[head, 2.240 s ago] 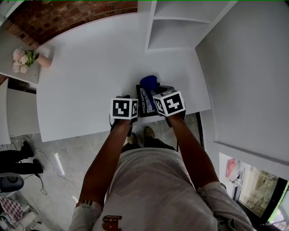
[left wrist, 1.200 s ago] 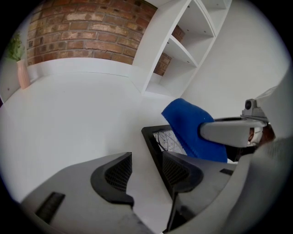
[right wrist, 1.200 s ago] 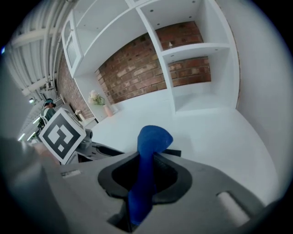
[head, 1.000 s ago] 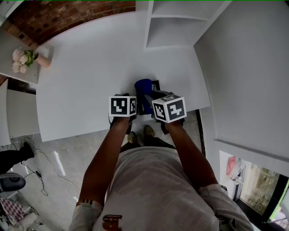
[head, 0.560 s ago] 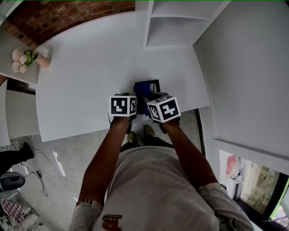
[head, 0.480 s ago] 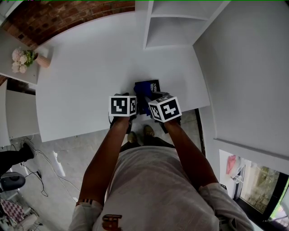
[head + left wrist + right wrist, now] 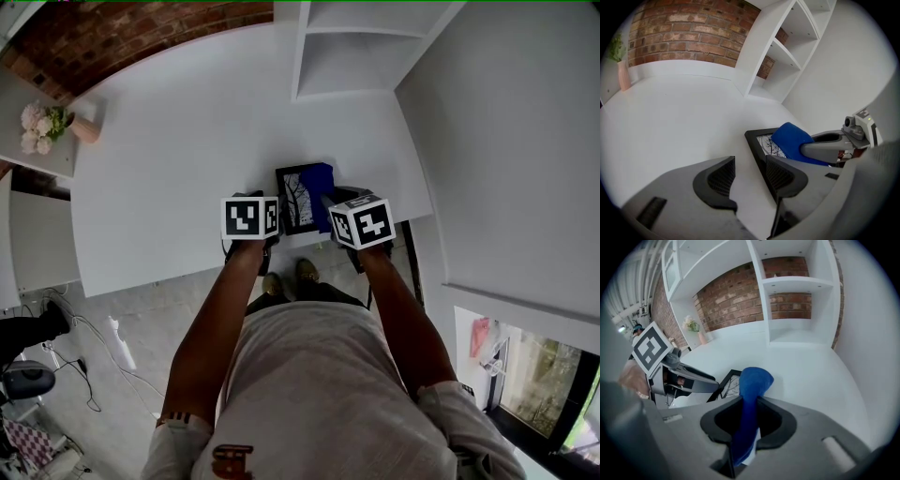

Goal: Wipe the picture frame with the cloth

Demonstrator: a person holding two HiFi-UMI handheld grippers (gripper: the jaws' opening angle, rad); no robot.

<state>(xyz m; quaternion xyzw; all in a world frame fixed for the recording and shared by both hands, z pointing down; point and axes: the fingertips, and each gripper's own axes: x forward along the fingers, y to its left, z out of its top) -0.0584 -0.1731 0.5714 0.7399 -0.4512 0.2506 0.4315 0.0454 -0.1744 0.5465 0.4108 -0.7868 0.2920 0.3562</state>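
A black picture frame (image 7: 293, 202) with a tree print lies flat near the front edge of the white table (image 7: 178, 141). A blue cloth (image 7: 322, 181) rests on the frame's right part. My right gripper (image 7: 747, 420) is shut on that cloth (image 7: 753, 379), which sticks out past the jaws onto the frame (image 7: 728, 382). My left gripper (image 7: 750, 176) stands open at the frame's left edge (image 7: 755, 139), with bare table between its jaws. Its right jaw is against or just over that edge. The frame's lower part is hidden by the grippers.
A white shelf unit (image 7: 361, 52) stands at the table's back right, and a white wall runs along the right. A vase of pink flowers (image 7: 45, 124) sits at the far left by the brick wall (image 7: 131, 23). The table's front edge is just below the grippers.
My right gripper has carried the cloth from the frame's left side to its right side, uncovering the print. The left gripper has stayed at the frame's left edge.
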